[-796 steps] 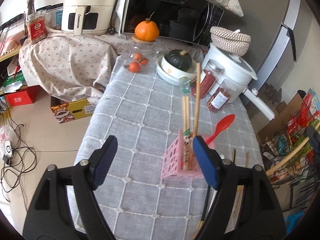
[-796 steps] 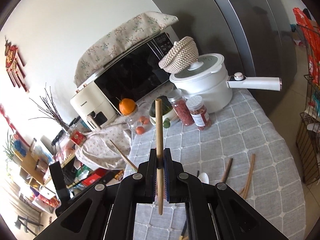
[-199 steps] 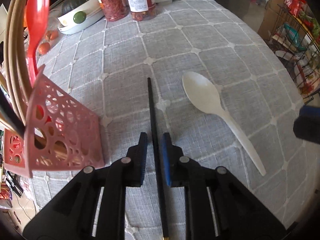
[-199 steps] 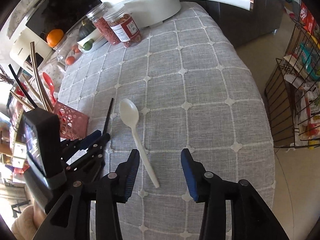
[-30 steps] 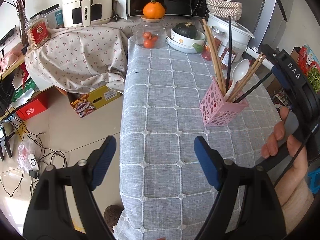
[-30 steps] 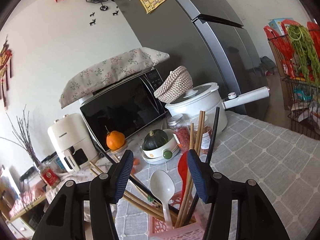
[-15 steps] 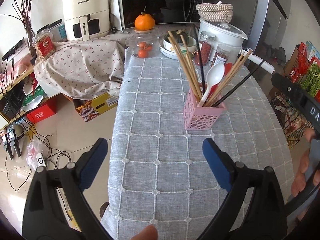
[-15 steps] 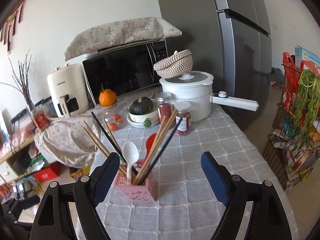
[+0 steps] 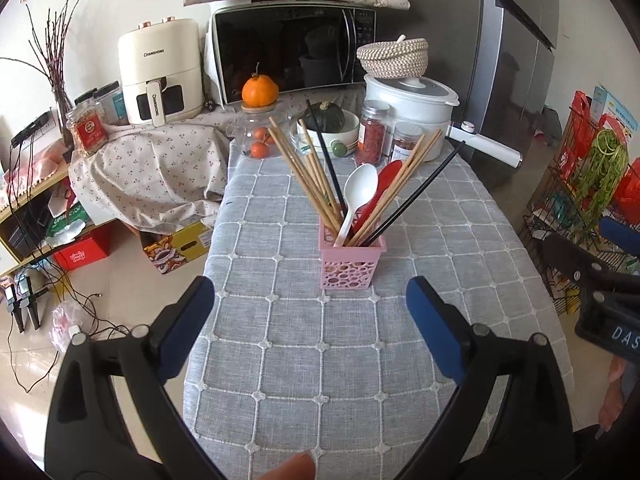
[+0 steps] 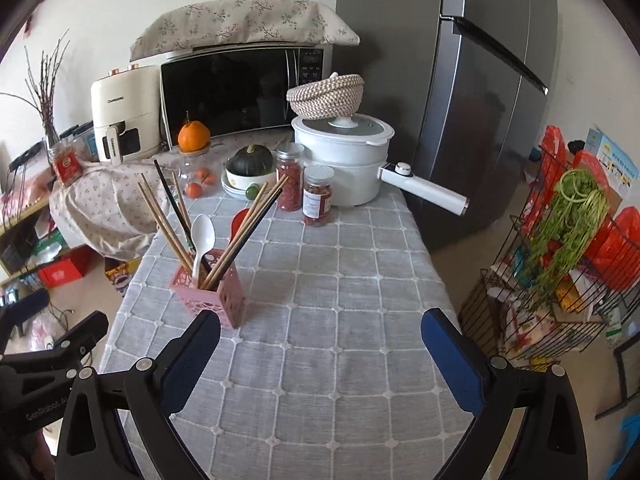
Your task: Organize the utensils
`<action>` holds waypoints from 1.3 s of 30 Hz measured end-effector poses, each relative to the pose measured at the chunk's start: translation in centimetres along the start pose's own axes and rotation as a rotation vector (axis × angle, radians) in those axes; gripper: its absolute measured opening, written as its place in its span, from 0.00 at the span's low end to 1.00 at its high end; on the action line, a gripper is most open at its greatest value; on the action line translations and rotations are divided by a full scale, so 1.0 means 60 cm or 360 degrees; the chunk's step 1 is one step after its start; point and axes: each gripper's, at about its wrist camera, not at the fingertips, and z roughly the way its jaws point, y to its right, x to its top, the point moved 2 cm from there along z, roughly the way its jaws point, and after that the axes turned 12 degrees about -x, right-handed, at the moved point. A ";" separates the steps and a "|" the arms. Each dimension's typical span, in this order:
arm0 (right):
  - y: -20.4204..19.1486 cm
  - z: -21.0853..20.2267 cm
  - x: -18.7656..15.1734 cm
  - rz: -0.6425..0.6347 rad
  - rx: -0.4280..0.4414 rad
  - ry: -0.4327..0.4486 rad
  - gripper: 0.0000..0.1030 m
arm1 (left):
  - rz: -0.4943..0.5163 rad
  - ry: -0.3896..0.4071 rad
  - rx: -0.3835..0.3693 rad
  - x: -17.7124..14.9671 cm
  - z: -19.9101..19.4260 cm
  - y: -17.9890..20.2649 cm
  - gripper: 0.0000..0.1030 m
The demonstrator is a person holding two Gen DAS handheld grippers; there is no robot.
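A pink perforated holder (image 9: pixel 352 262) stands on the grey checked tablecloth (image 9: pixel 320 360). It holds several wooden chopsticks (image 9: pixel 304 172), black chopsticks (image 9: pixel 420 192), a white spoon (image 9: pixel 358 194) and a red spoon (image 9: pixel 386 180). The holder also shows in the right wrist view (image 10: pixel 210 290). My left gripper (image 9: pixel 310 312) is open and empty, held back above the table's near end. My right gripper (image 10: pixel 320 346) is open and empty, to the right of the holder and nearer than it.
At the table's far end stand a white pot (image 10: pixel 344 164) with a long handle, two jars (image 10: pixel 318 196), a bowl with a green squash (image 10: pixel 250 168) and a glass jar under an orange (image 10: pixel 194 136). A wire rack (image 10: pixel 560 280) stands on the right.
Both grippers have drawn back and up from the holder, which now looks smaller and farther away. Both stay open and empty.
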 end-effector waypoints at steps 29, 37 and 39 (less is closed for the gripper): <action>0.050 0.018 -0.019 0.0108 0.0016 -0.0085 0.99 | 0.0096 0.0031 -0.0020 0.002 0.013 0.045 0.94; 0.045 0.018 -0.019 0.0102 0.0019 -0.0091 0.99 | 0.0096 0.0032 -0.0031 0.003 0.014 0.049 0.95; 0.044 0.018 -0.018 0.0100 0.0022 -0.0088 0.99 | 0.0092 0.0030 -0.0035 0.002 0.015 0.049 0.95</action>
